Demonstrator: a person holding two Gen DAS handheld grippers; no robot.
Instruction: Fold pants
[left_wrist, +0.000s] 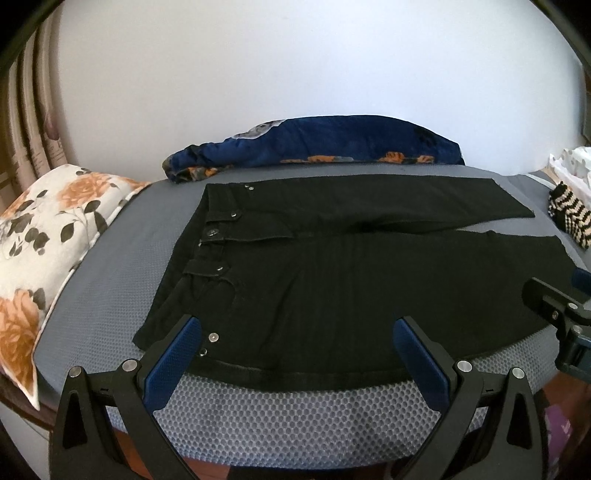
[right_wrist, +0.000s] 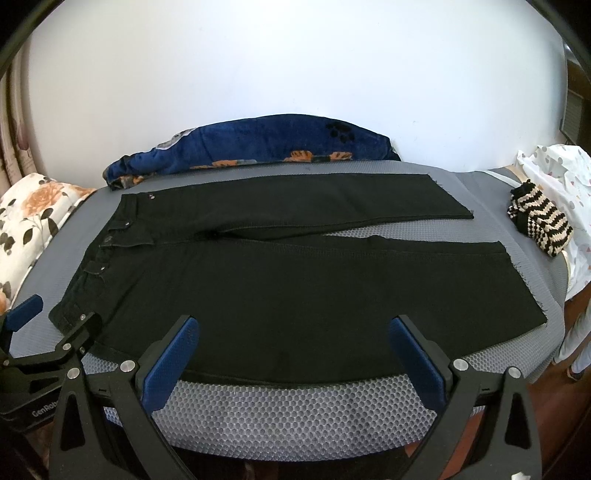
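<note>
Item, at the far left: a white pillow printed with orange roses and dark leaves (left_wrist: 40, 236), lying at the head end of a bed with a grey honeycomb-mesh mattress cover (left_wrist: 295, 417). Item, along the far edge against the pale wall: a bunched navy-blue fleece blanket with orange flowers and black paw prints (left_wrist: 332, 142), just beyond the pants. Item, centre: one pair of black denim pants (left_wrist: 332, 288), spread flat on the bed, waistband with metal buttons and rivets toward the left, both legs running to the right, the far leg and near leg parted by a narrow wedge of grey cover; the near side seam runs along the mattress's front edge, and the raw-fringed hems lie at the right. Item, the left gripper (left_wrist: 297, 338), black frame with blue pads, its fingers (left_wrist: 173, 363) standing wide apart and holding nothing, poised over the near edge by the waistband corner. Item, the right gripper (right_wrist: 293, 338), of the same build, its fingers (right_wrist: 417, 363) likewise spread wide and empty, above the near leg's front edge; each gripper shows at the margin of the other's view. Item, at the far right: a black-and-cream striped knitted piece (right_wrist: 541, 225), well apart from the hems, resting against a white spotted cloth (right_wrist: 557, 173).
</note>
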